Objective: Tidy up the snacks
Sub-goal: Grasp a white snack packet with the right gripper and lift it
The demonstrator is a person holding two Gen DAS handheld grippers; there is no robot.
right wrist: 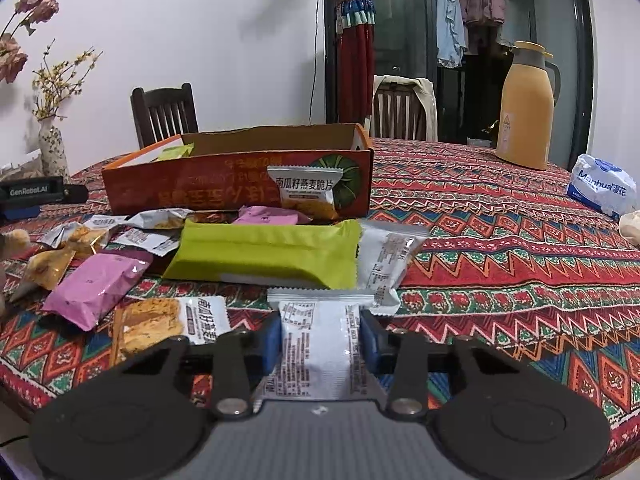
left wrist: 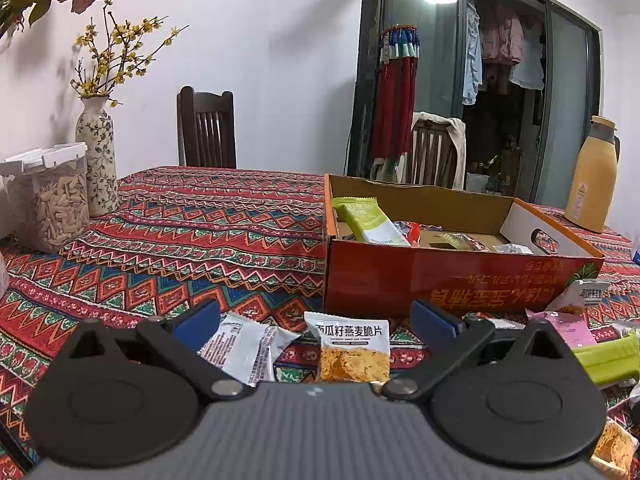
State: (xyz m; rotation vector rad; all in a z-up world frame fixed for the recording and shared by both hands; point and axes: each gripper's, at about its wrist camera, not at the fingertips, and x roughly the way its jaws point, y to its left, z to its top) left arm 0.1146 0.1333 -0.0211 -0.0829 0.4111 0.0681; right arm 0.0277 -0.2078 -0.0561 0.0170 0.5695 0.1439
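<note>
Snacks: I see loose packets (right wrist: 264, 254) strewn mid-frame in the right wrist view, on the patterned tablecloth (right wrist: 500, 240) in front of the box.
Cardboard box (right wrist: 236, 188): upper centre, open-topped; I make out a green packet (left wrist: 372, 220) inside in the left wrist view.
Right gripper (right wrist: 320, 340): lower centre, I have its blue pads (right wrist: 270, 344) clamped on a white snack packet (right wrist: 316, 348).
Left gripper (left wrist: 316, 320): lower centre, fingers spread wide, holding nothing; an oat crisp packet (left wrist: 352, 348) lies between them.
</note>
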